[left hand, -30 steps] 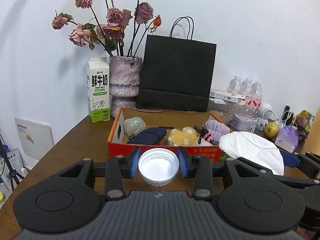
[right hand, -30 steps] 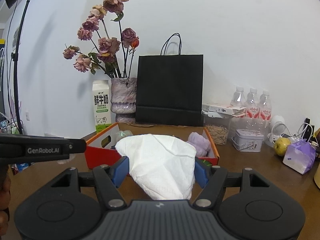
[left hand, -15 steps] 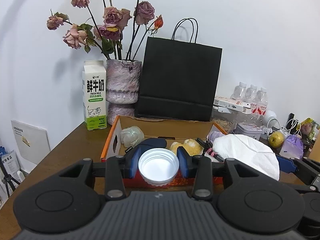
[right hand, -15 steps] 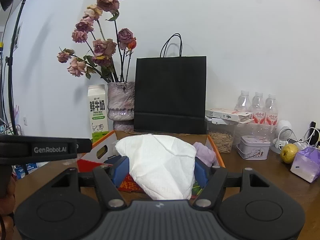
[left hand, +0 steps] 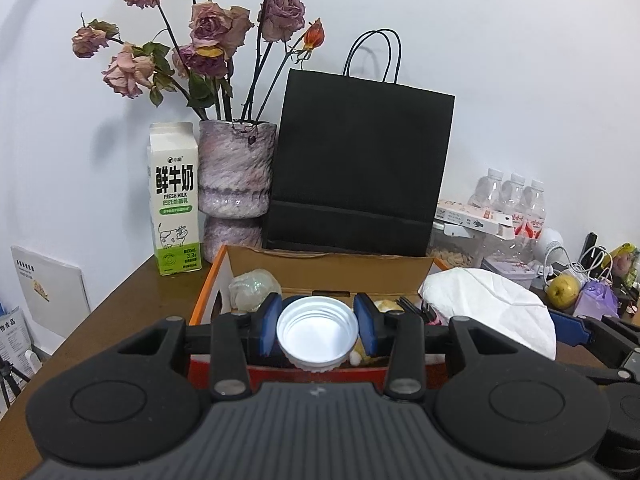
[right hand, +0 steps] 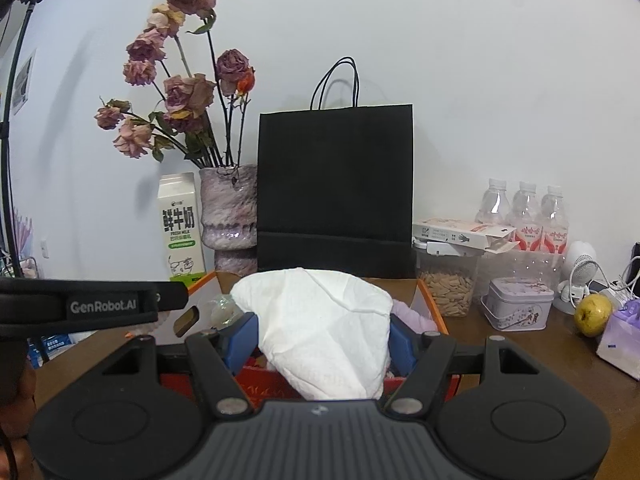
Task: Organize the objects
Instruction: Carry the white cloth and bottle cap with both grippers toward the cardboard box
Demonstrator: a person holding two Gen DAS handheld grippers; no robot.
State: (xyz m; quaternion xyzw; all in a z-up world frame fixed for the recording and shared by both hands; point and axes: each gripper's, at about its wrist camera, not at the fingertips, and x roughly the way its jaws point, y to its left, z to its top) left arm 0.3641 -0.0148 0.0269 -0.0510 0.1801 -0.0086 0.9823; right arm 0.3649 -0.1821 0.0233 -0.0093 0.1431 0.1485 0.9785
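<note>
My left gripper (left hand: 318, 322) is shut on a white bottle cap (left hand: 318, 333), its hollow side facing the camera, held over the near edge of an open red-and-orange cardboard box (left hand: 208, 280). My right gripper (right hand: 320, 338) is shut on a crumpled white tissue (right hand: 324, 328), also over the box (right hand: 430, 304). The tissue (left hand: 492, 304) and the right gripper's blue pad show at the right of the left wrist view. Inside the box lie a clear crumpled wrapper (left hand: 252, 286), something yellow and fluffy, and a lilac item (right hand: 412, 314), partly hidden by the grippers.
Behind the box stand a black paper bag (left hand: 360, 168), a stone-look vase of dried roses (left hand: 236, 176) and a milk carton (left hand: 174, 200). To the right sit a seed jar (right hand: 446, 284), a tin (right hand: 518, 304), water bottles (right hand: 524, 216), a pear (right hand: 592, 314) and a small fan.
Both grippers have advanced toward the box with their loads; the box, bag and vase loom larger, and the box's near wall now sits under the fingers.
</note>
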